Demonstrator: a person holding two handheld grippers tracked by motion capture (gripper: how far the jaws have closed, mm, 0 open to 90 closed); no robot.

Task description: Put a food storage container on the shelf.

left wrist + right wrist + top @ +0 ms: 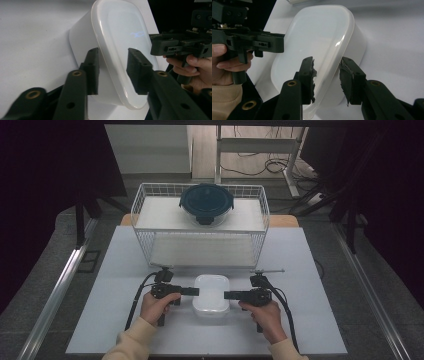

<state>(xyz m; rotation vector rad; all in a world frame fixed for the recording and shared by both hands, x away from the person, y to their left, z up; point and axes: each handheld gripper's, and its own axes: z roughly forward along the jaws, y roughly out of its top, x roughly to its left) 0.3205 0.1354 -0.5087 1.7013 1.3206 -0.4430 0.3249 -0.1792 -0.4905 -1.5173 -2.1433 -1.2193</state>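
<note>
White plastic container (211,293) sat lid-on near the front middle of the table (100,320), between your two hands. Your left gripper (194,291) came in from the left with its jaws parted around the lid rim, one above and one below, and I couldn't tell whether they were touching it. Your right gripper (227,295) did the same on the opposite side, jaws apart around the edge. Behind it, the wire basket (200,222) held a dark round lidded bowl (206,203) on its upper shelf.
</note>
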